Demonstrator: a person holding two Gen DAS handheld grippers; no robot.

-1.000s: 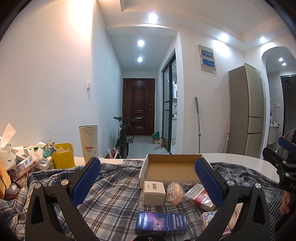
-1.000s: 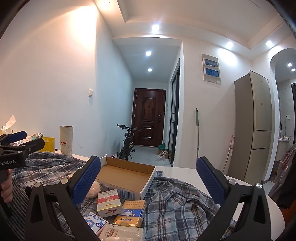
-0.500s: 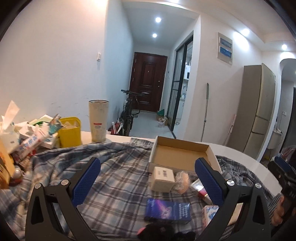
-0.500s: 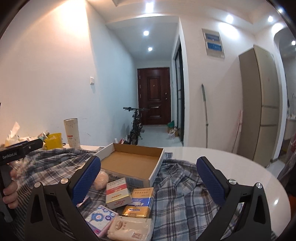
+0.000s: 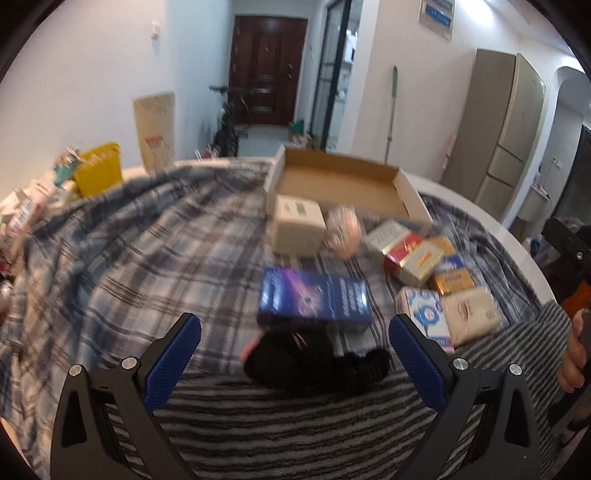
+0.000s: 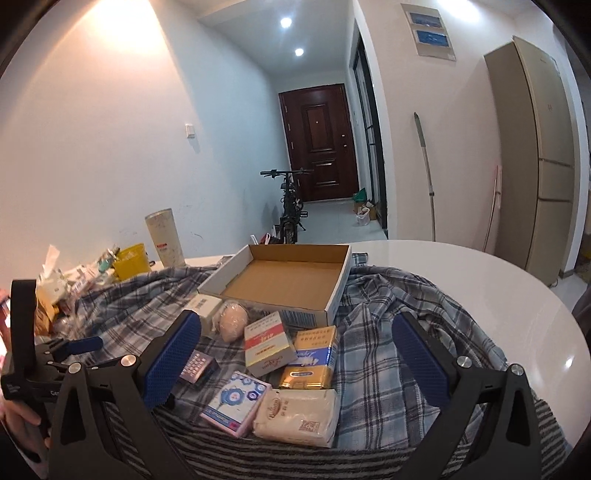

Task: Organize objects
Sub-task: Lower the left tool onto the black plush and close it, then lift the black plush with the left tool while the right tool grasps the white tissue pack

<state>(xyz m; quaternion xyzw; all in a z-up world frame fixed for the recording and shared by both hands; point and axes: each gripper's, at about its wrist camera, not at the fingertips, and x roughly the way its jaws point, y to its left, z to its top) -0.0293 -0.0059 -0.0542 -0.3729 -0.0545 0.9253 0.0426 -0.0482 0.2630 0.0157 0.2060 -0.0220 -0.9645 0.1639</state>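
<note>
left gripper (image 5: 295,343) wide, empty, above black soft bundle (image 5: 314,362) | right gripper (image 6: 295,350) wide, empty | blue box (image 5: 314,299) on plaid cloth near cardboard tray (image 5: 402,184) | light, stiff, likely slick; grip long sides

This is a lived-in home, seen from a round white table (image 6: 480,280) near the entrance hallway. A dark wooden front door (image 6: 319,142) closes the corridor, with a bicycle (image 6: 290,206) parked before it. A tall beige refrigerator (image 6: 535,155) stands to the right, and a mop handle (image 6: 424,173) leans on the wall. Recessed ceiling lights (image 6: 285,22) shine above, and a light switch (image 6: 190,130) sits on the white wall. A plaid shirt (image 6: 399,306) covers the table, and household clutter surrounds a yellow container (image 6: 131,261).
</note>
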